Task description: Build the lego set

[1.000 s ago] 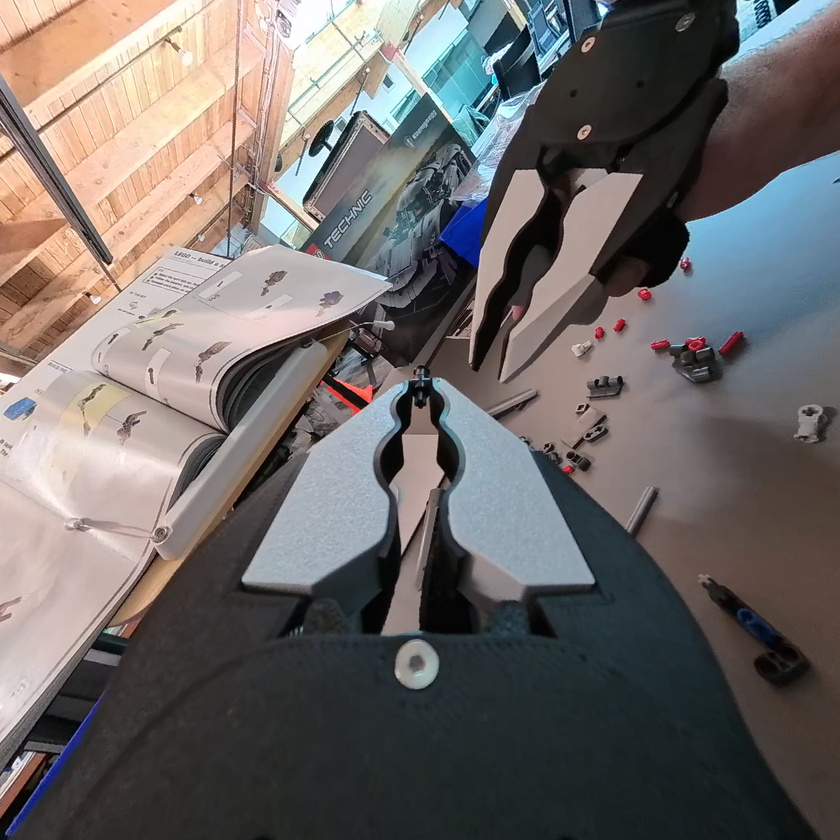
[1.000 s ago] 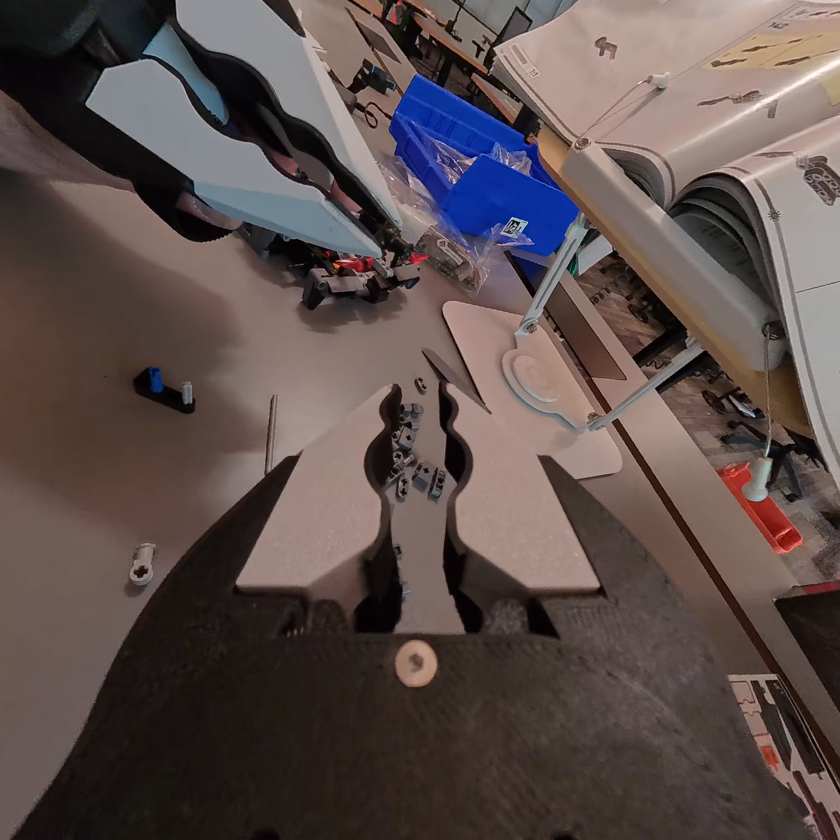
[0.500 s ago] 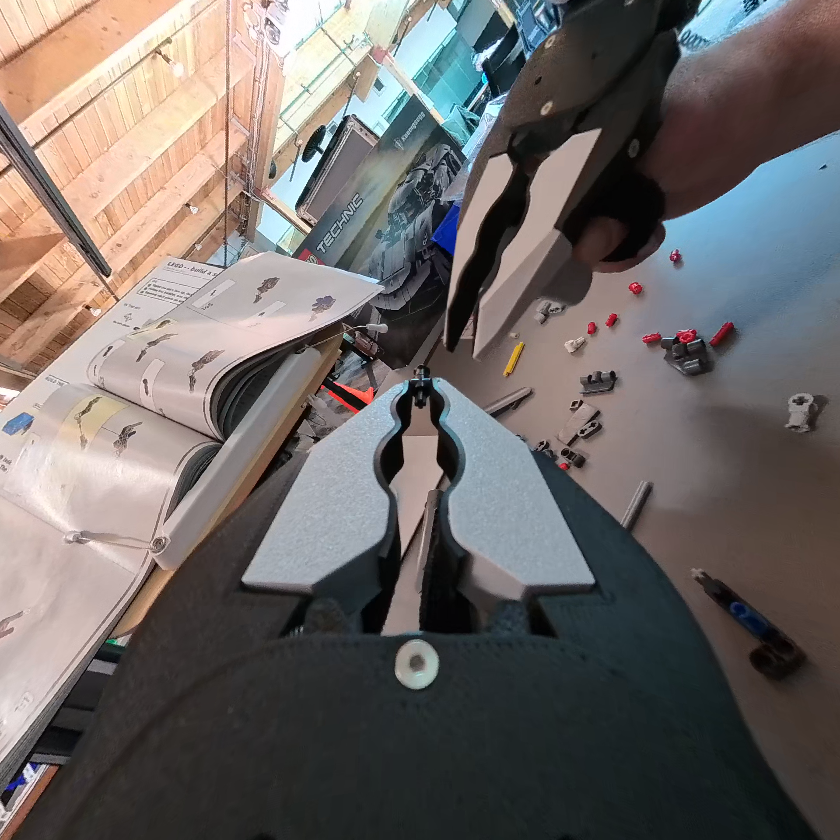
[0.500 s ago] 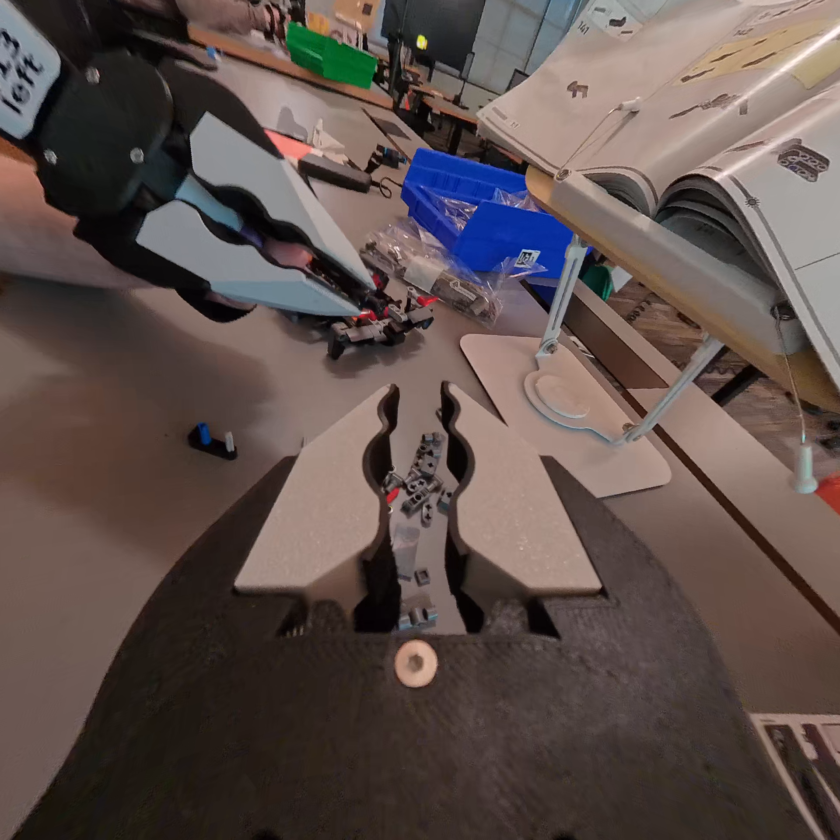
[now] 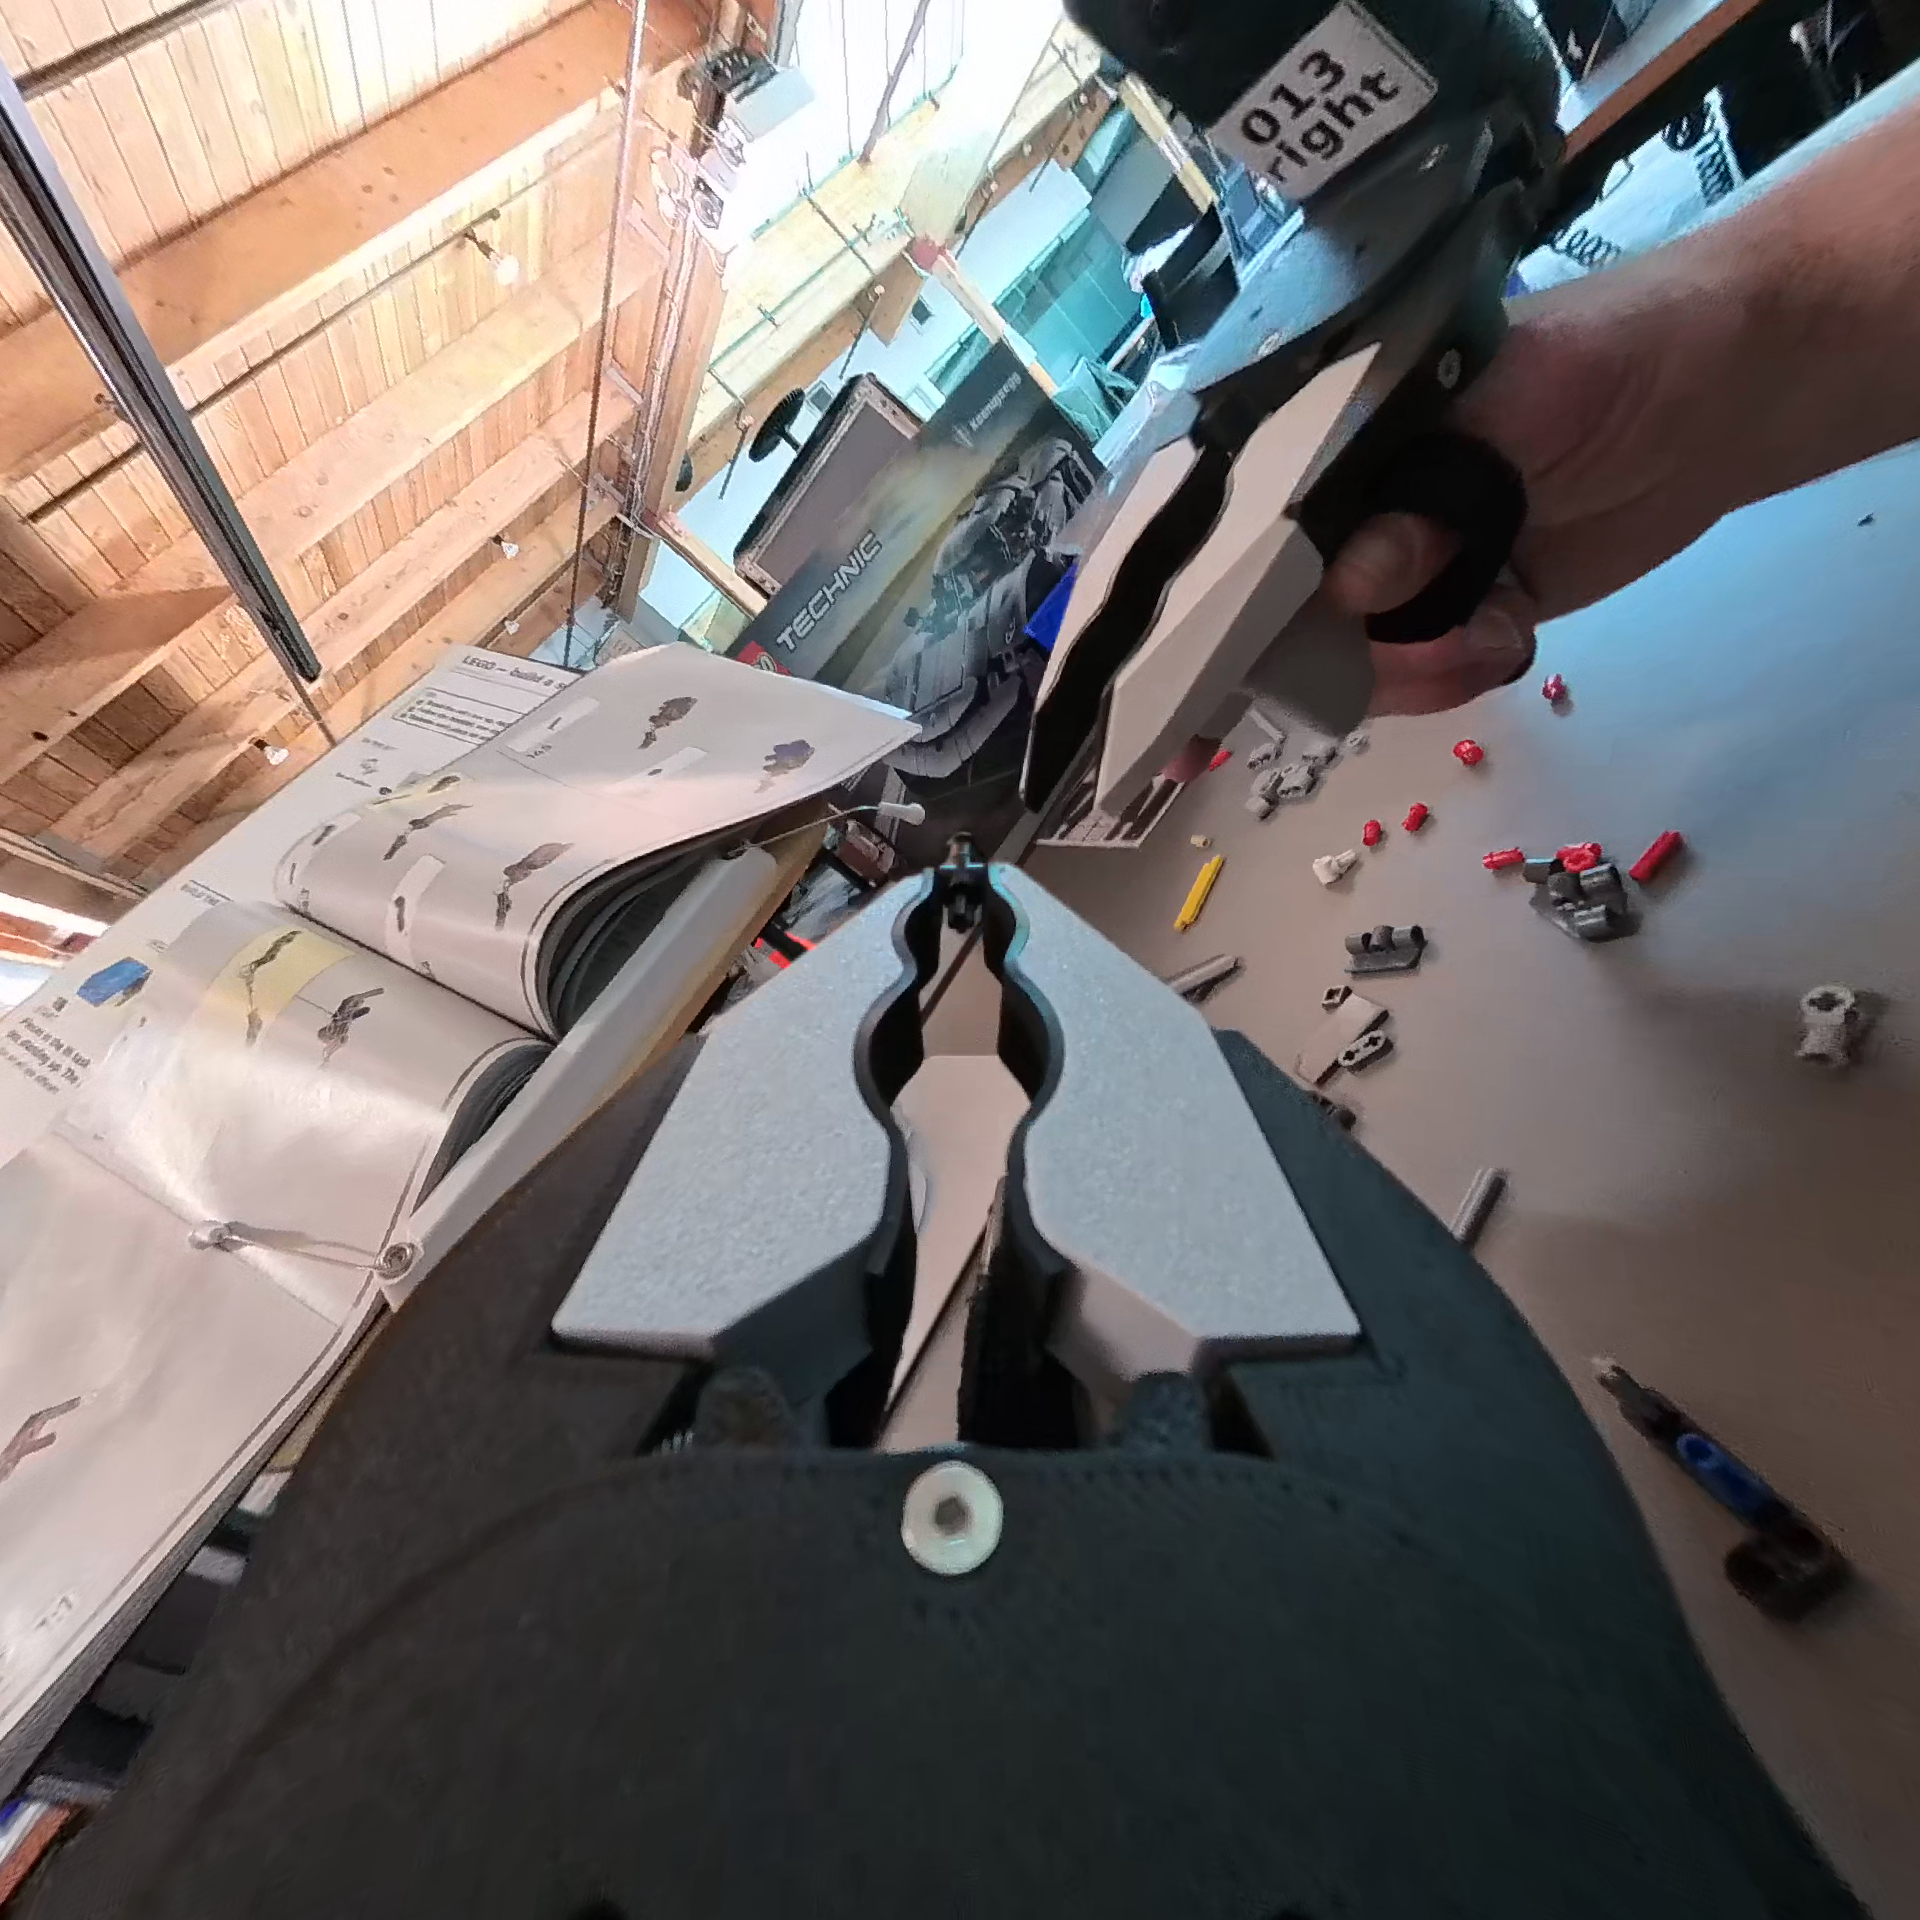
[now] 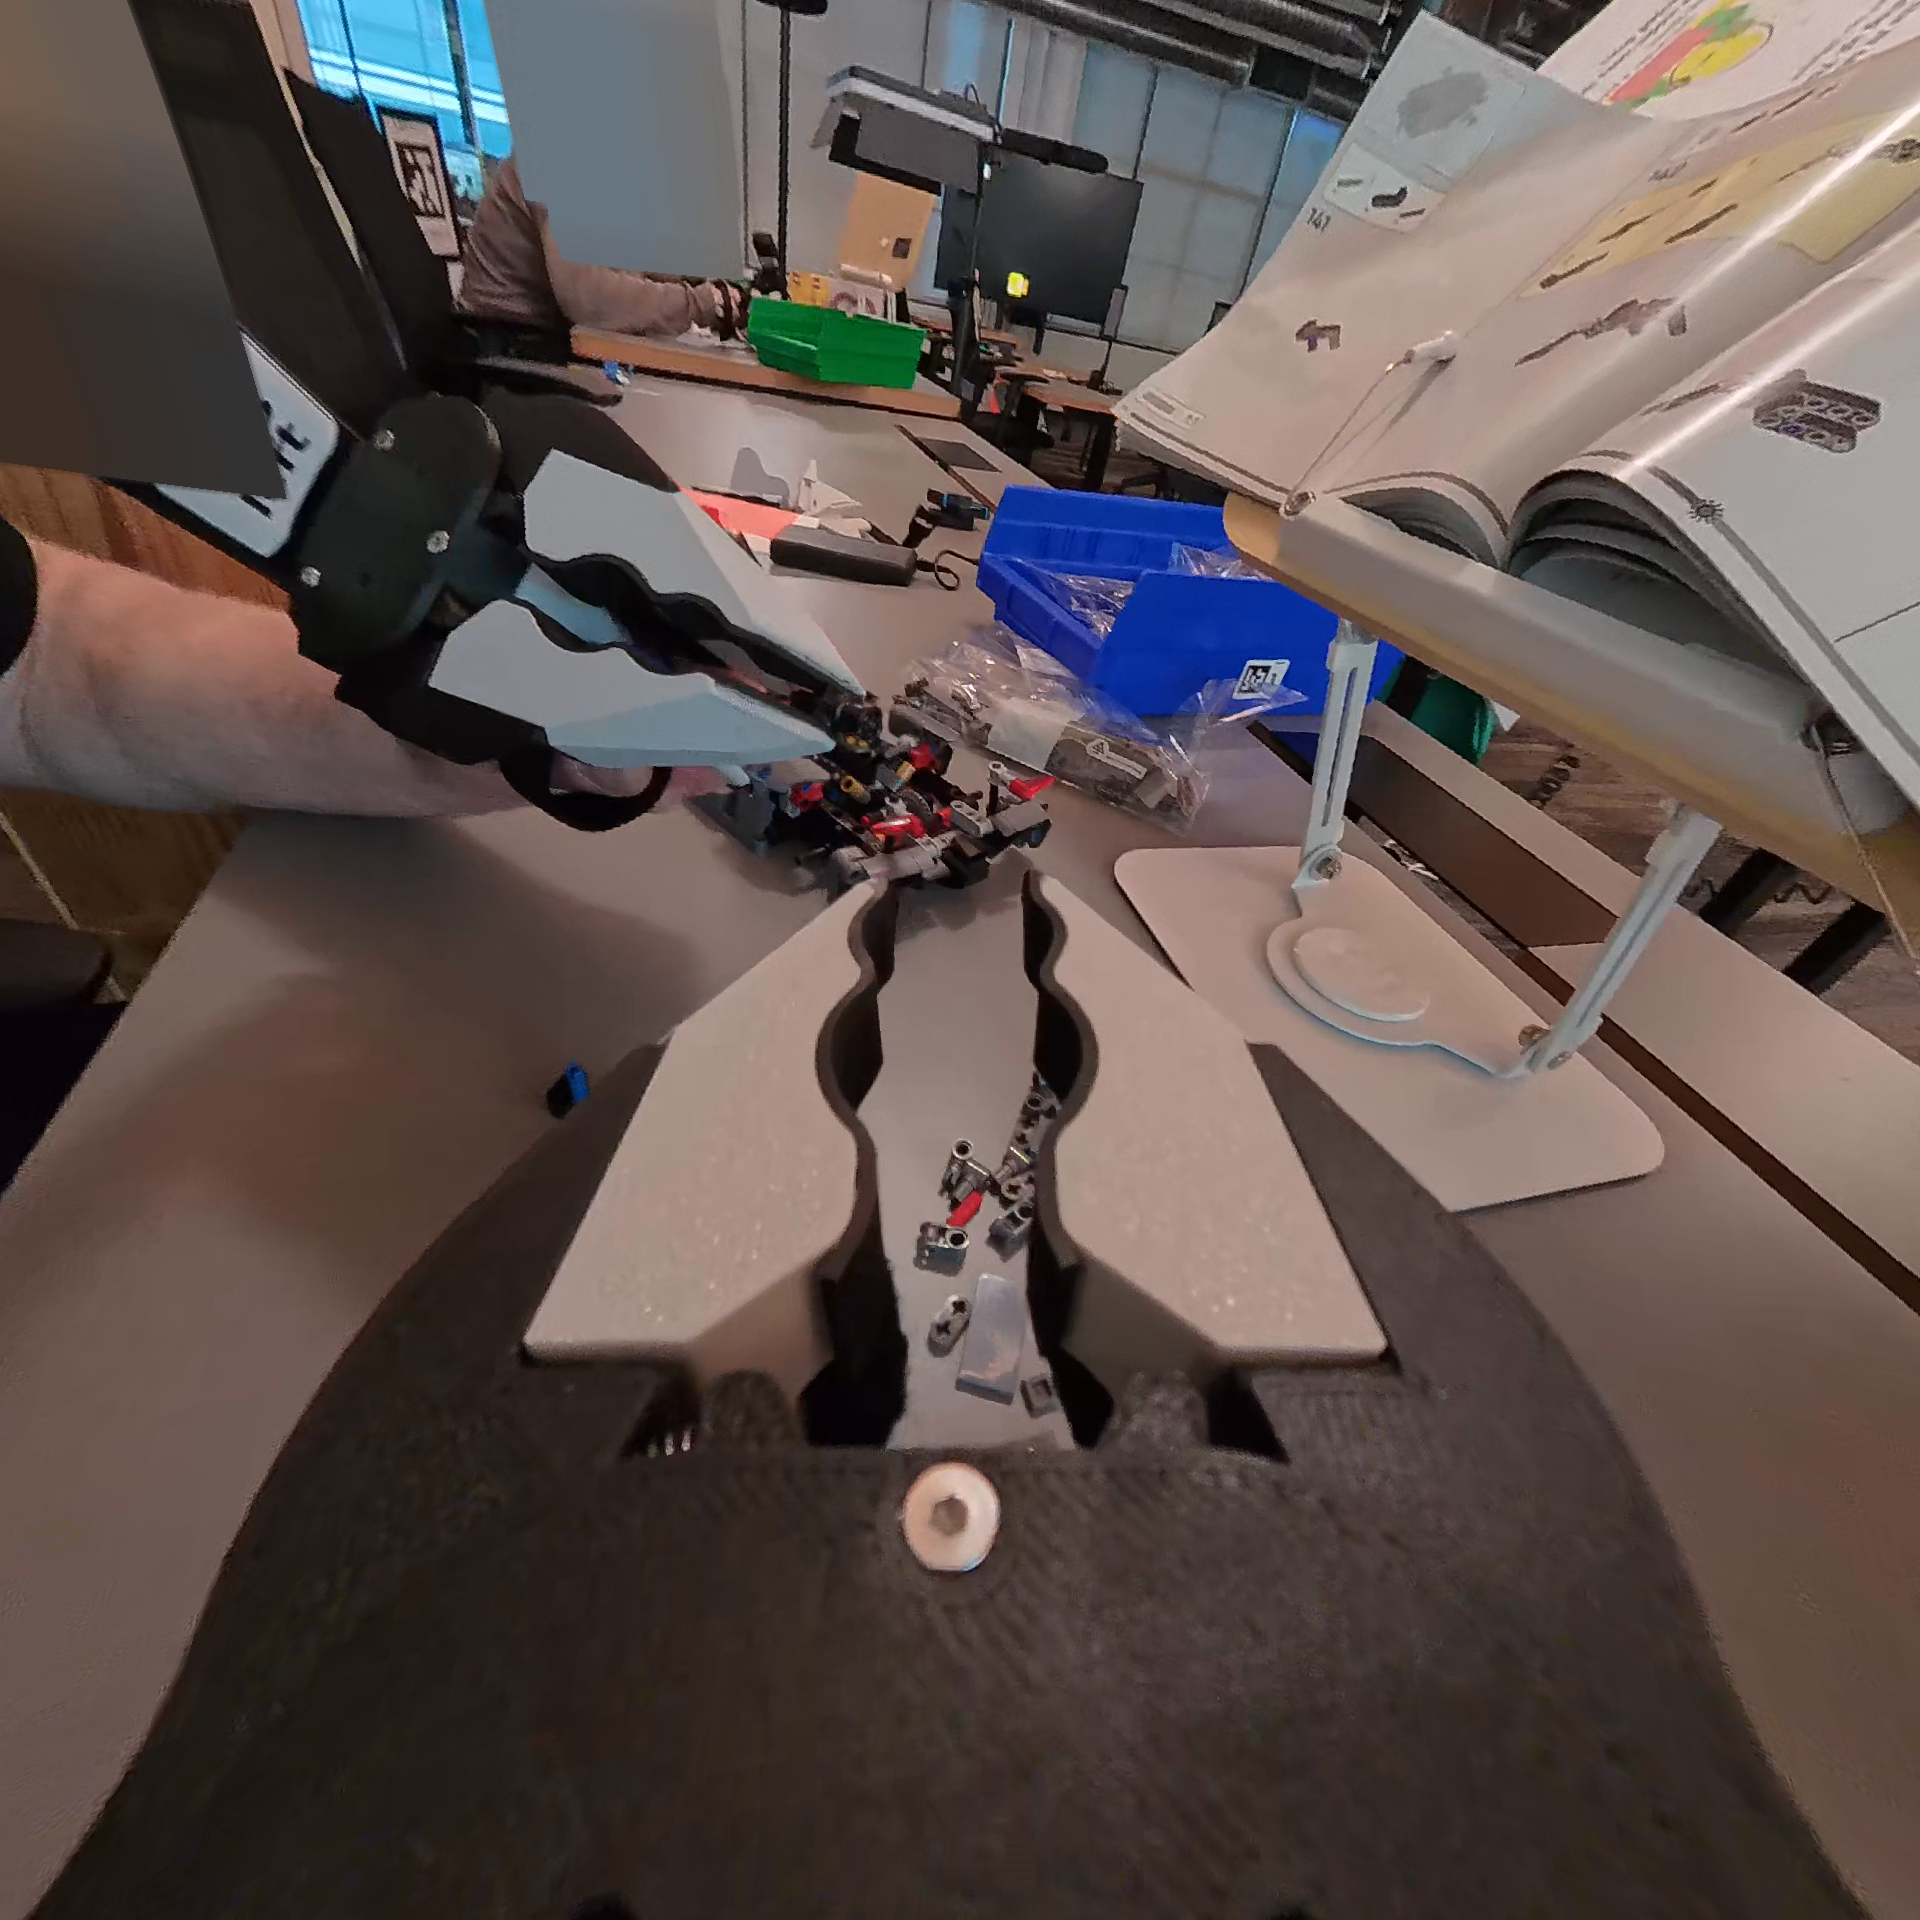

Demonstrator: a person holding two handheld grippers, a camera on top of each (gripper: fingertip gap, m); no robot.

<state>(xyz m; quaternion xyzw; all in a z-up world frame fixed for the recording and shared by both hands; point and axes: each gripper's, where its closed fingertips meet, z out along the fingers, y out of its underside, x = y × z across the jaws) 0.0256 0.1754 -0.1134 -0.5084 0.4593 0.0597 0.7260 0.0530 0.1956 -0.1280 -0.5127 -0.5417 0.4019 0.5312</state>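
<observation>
Left wrist view: left claw [image 5: 961, 902] pinched on small black pin [image 5: 958, 896], raised above worktop [image 5: 1714, 1143]. Right claw [image 6: 954, 888] apart, empty, near brick assembly [image 6: 894, 821]. Risk: tiny pin slipping from tip grip.

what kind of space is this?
Likely a shared workshop or lab set up for toy-brick building: an instruction booklet open on a stand, loose small parts on a grey table, blue parts bins, more desks and monitors behind.

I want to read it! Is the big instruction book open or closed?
Open: the instruction book lies spread on its stand, pages showing, held by thin clips.
</observation>
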